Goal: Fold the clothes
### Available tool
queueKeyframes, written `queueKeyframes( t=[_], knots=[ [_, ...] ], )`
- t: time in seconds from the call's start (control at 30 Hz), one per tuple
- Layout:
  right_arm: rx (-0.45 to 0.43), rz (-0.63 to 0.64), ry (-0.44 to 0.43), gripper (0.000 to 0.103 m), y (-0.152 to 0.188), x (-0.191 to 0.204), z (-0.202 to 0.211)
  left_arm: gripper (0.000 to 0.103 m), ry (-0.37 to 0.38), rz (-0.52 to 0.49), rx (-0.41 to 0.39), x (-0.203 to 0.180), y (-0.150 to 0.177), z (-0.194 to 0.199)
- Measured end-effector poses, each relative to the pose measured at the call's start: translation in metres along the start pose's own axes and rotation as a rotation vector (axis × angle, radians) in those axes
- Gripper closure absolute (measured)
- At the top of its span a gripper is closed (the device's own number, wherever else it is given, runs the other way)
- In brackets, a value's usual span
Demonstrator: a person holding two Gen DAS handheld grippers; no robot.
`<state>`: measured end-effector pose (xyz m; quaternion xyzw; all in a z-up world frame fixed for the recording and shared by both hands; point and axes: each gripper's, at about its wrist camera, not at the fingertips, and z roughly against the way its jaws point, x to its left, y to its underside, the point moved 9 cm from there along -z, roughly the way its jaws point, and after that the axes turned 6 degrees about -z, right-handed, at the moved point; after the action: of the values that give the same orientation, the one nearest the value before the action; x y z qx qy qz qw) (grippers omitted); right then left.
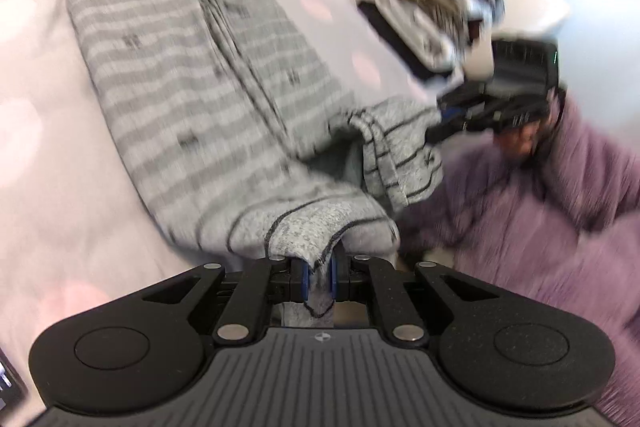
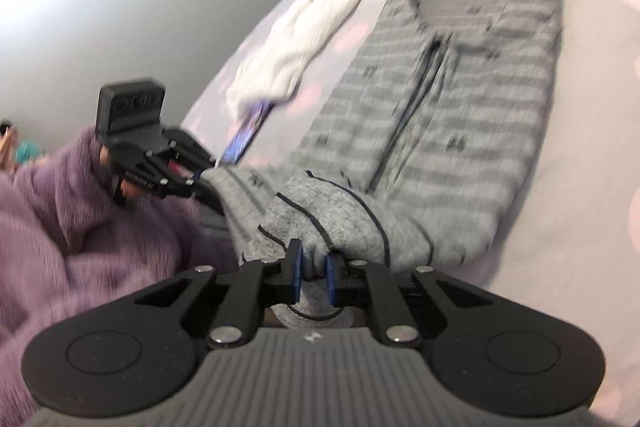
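Left tool (image 1: 320,281) is clamped on one foot cuff of the grey striped sleepsuit (image 1: 192,67); right tool (image 2: 314,277) is clamped on the other cuff. The sleepsuit lies lengthwise on the bed (image 1: 60,167), feet raised. Beside the sleepsuit's body lies a white garment (image 2: 304,39). Beyond it a folded stack (image 1: 436,7), apparently clothes, though blurred.

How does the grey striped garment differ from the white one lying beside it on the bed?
The grey striped garment has darker bands and small dark motifs; the white garment looks plain. The grey one is longer and wider. The grey one's near end is pinched in both sets of jaws; nothing grips the white one. Both lie stretched out on the pale bedsheet.
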<state>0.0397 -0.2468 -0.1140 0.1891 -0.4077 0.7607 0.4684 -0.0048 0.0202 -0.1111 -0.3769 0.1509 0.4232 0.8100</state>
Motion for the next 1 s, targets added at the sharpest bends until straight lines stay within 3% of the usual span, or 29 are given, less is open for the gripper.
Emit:
queueKeyframes(
  t=[0.1,0.33,0.5,0.7,0.77,0.83,0.93,1.0],
  knots=[
    [-0.057,-0.03,0.002,0.09,-0.026,-0.01,0.0,0.096,0.013,0.071,-0.09,0.02,-0.03,0.012],
    [-0.1,-0.084,0.084,0.09,-0.084,-0.047,-0.013,0.096,-0.036,0.233,-0.15,0.082,-0.077,0.005],
    [-0.096,-0.197,0.178,0.09,-0.108,-0.094,-0.03,0.096,-0.111,0.342,-0.12,0.121,-0.084,-0.016],
    [-0.07,-0.242,0.248,0.087,-0.109,-0.113,-0.047,0.094,-0.18,0.363,-0.069,0.133,-0.092,-0.035],
    [-0.065,-0.243,0.266,0.083,-0.109,-0.113,-0.048,0.094,-0.196,0.352,-0.06,0.13,-0.093,-0.036],
    [-0.063,-0.237,0.277,0.071,-0.11,-0.109,-0.047,0.093,-0.21,0.345,-0.059,0.128,-0.095,-0.035],
    [-0.06,-0.21,0.293,0.055,-0.111,-0.098,-0.046,0.084,-0.22,0.322,-0.077,0.12,-0.097,-0.031],
    [-0.069,-0.181,0.314,0.046,-0.112,-0.088,-0.043,0.058,-0.218,0.305,-0.101,0.112,-0.098,-0.024]
  ],
)
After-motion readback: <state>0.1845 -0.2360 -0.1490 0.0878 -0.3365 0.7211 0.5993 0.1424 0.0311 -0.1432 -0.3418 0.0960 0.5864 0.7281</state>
